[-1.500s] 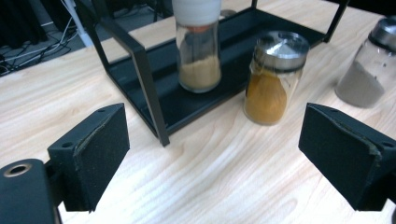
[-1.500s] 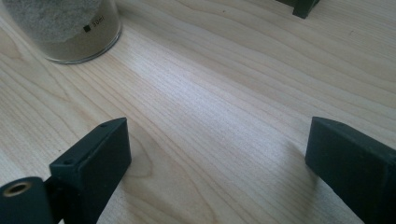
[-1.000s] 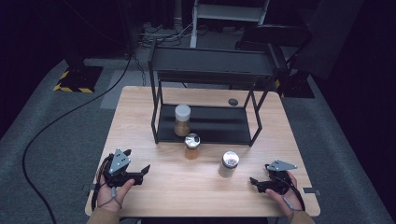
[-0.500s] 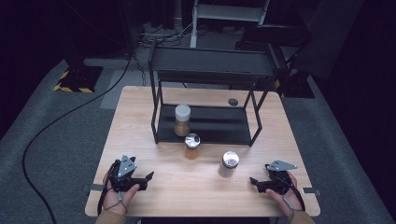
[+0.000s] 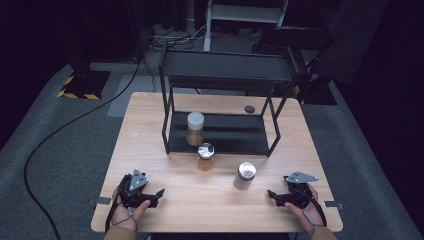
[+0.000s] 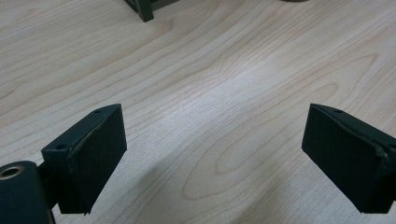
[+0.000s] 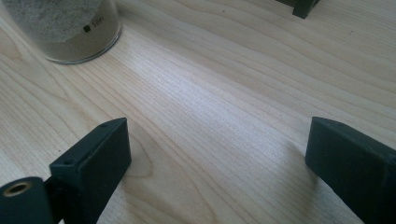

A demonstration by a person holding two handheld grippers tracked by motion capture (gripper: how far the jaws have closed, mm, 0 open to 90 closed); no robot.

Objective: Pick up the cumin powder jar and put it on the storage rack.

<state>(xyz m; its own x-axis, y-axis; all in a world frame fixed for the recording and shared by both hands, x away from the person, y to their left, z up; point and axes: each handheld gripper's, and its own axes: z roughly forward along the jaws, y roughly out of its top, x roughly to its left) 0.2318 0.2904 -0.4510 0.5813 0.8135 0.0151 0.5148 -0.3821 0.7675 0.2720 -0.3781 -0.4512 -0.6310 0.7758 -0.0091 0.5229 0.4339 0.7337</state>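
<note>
Three spice jars stand mid-table: a white-lidded jar on the lower shelf of a black rack, a silver-lidded jar just in front of the rack, and another silver-lidded jar to its right, whose sandy base appears in the right gripper view. My left gripper rests low at the table's near left; its jaws have just been opening and nothing lies between them. At the near right my right gripper is open over bare wood.
The wooden table stands on grey carpet. A small dark disc lies behind the rack's right side. A rack leg shows ahead of the left gripper. A black cable runs across the floor at left.
My left gripper has sunk a little toward the table's near edge and turned slightly. The right gripper and the jars have kept still.
</note>
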